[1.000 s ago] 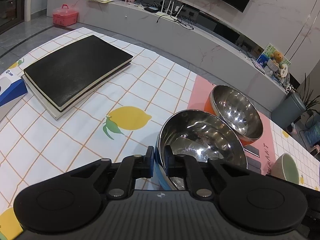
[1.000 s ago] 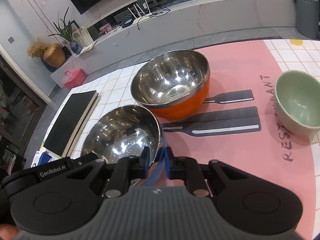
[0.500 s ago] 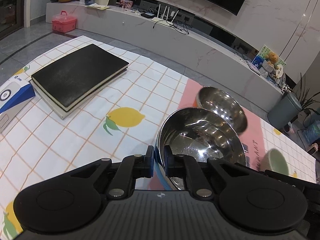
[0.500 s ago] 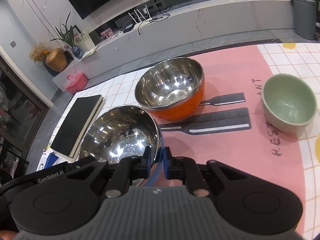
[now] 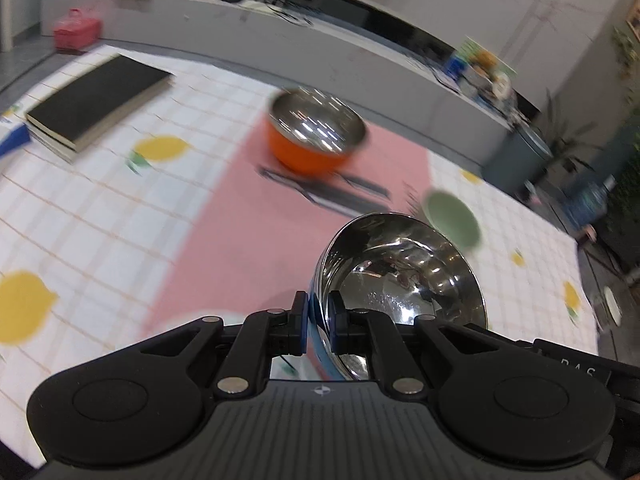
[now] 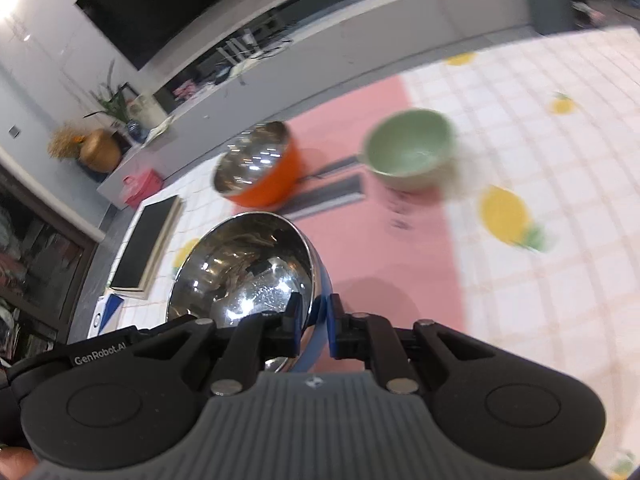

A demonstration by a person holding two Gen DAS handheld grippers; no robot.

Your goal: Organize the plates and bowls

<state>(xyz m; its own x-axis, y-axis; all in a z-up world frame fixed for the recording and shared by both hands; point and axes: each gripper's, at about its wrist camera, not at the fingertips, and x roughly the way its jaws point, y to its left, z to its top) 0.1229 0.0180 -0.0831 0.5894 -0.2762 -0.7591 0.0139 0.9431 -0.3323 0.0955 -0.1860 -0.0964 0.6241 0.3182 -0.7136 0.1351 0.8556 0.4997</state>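
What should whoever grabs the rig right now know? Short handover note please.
Left hand-held gripper: shut on the rim of the blue steel bowl.
Right hand-held gripper: shut on the opposite rim of the same bowl.
The bowl is off the table, carried between both.
Orange steel bowl and green bowl stand apart on the pink mat.
Done: blue steel bowl lifted.
Left: probably set it into or beside another bowl, then sort the rest. No plates clearly visible.
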